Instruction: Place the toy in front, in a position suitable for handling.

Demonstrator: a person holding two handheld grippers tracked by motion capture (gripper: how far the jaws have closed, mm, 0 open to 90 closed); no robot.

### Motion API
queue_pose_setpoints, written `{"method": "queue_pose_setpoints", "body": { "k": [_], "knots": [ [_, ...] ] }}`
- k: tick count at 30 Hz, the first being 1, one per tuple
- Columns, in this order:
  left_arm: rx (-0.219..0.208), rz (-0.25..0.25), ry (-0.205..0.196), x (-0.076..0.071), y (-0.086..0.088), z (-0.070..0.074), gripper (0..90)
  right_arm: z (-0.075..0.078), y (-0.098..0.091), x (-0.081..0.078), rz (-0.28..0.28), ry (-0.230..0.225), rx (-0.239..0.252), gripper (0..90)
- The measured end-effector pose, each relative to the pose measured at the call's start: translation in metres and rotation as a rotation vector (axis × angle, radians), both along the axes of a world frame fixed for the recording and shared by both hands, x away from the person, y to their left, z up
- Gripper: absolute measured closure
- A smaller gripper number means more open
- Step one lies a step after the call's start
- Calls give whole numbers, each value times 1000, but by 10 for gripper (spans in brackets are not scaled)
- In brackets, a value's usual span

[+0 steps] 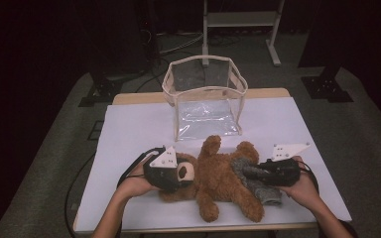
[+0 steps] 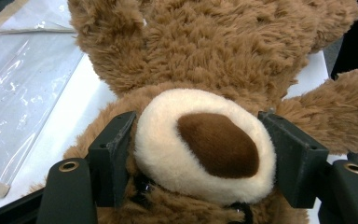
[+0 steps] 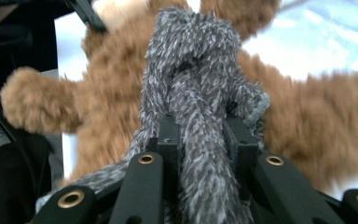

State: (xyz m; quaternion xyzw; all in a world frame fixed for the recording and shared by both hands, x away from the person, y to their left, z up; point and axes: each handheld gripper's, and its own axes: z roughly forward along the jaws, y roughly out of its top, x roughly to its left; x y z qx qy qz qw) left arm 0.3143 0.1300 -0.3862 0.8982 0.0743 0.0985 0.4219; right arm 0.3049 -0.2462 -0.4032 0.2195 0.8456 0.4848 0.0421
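My left tongs sit at the left side of the table, held in my left hand. Their jaws stand wide and are clamped on the head of the teddy bear — in the left gripper view one jaw presses each side of the cream muzzle, with the dark brown nose between them.

The bear lies on its back across the near middle of the white table, head toward my left tongs, limbs spread. One arm points away from me toward the clear plastic bag, which stands open and upright at the far middle of the table, just beyond the bear.

A grey fuzzy scarf lies over the bear's right-hand side, touching the brown fur and trailing toward the near edge.

My right tongs come in from the right, held in my right hand. Their jaws are drawn close together and clamped on the grey scarf — in the right gripper view a knotted length of scarf rises from between the two black jaws, with the bear's brown body behind it.
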Motion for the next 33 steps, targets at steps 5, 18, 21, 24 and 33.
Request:
{"method": "queue_pose_setpoints", "body": {
  "k": [5, 18, 21, 24, 33],
  "knots": [
    [1, -1, 3, 0, 0, 0, 310, -7, -14, -4, -27, 24, -19, 711],
    [17, -30, -10, -5, -2, 0, 311, 46, 15, 22, 7, -102, -36, 710],
    [16, -38, -6, -6, -1, 0, 310, 42, 26, 27, 25, -98, -59, 709],
    [13, -44, -6, -7, 0, 0, 310, 33, 26, 29, 23, -72, -69, 708],
    [24, -48, -7, -8, -2, 0, 309, 13, -21, 22, -68, -7, -75, 706]
  ]
}}
